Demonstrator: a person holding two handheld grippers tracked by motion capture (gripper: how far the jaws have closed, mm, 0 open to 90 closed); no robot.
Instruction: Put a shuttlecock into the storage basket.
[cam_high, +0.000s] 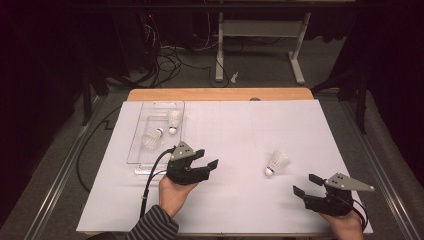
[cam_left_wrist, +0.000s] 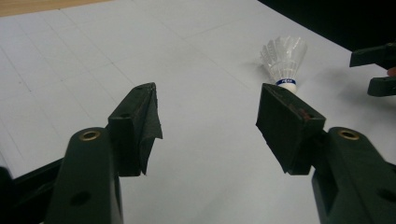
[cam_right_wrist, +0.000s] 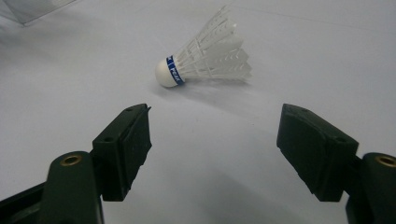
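Holding two shuttlecocks (cam_high: 172, 121), seemingly: tray (cam_high: 131, 150).

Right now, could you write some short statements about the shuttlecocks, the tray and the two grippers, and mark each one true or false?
1. Two shuttlecocks lie in the clear tray. True.
2. The left gripper holds a shuttlecock. False: its jaws stand open with nothing between them.
3. A third shuttlecock lies on its side on the white sheet. True.
4. The right gripper is shut. False: it is open.
5. The tray lies at the table's right. False: it is at the left.
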